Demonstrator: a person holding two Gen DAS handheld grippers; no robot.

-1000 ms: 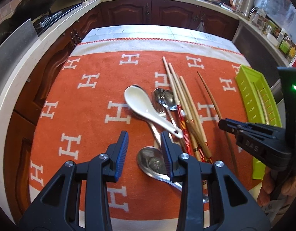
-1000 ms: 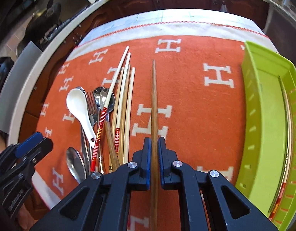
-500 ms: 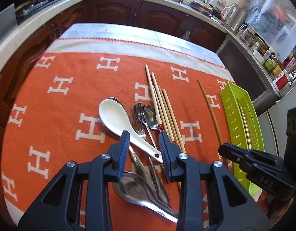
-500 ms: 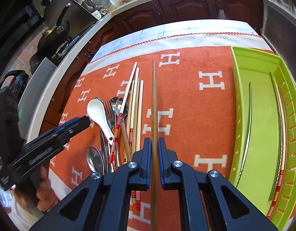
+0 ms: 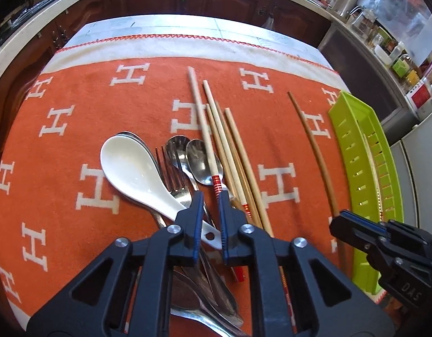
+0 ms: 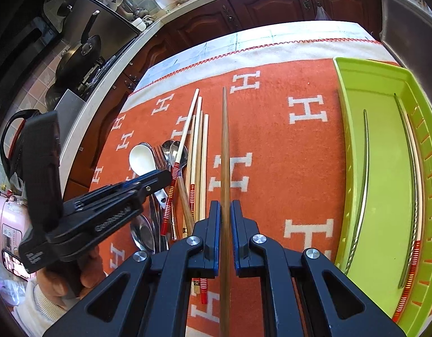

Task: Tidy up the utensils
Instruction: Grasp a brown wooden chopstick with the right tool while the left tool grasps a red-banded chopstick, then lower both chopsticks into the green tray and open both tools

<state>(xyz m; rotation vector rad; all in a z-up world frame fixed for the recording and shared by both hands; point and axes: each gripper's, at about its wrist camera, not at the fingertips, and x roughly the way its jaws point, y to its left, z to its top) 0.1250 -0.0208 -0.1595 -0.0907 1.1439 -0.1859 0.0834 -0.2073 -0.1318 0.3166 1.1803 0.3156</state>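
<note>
The left claw (image 5: 210, 205) points steeply down over the heap of cutlery. Its jaws have just been closing and now stand a narrow slit apart. The pierced end of the white spoon's (image 5: 131, 168) handle lies in that slit, and a red-banded chopstick (image 5: 206, 137) runs in beneath the tip of the right-hand finger; whether the pads actually press on either cannot be told. Just beyond the tips are a fork (image 5: 171, 174) and two steel spoons (image 5: 200, 163), their handles passing under the claw, and beside them on the right lies a bundle of pale wooden chopsticks (image 5: 238, 146). The right claw (image 6: 223, 210) is closed on a single brown chopstick (image 6: 224, 140), which runs straight out between its blue pads, its far tip held clear above the cloth. From the left wrist view that same claw (image 5: 345, 221) sits at the near end of the brown chopstick (image 5: 314, 140), between the utensil heap and the green tray (image 5: 350, 129). The tray (image 6: 347, 140) lies to the right of the held chopstick, near but apart, and already holds a few long sticks, one metal and one pale with red bands. Everything rests on an orange cloth (image 6: 272, 140) with white H marks spread over the desk (image 5: 174, 25).
</note>
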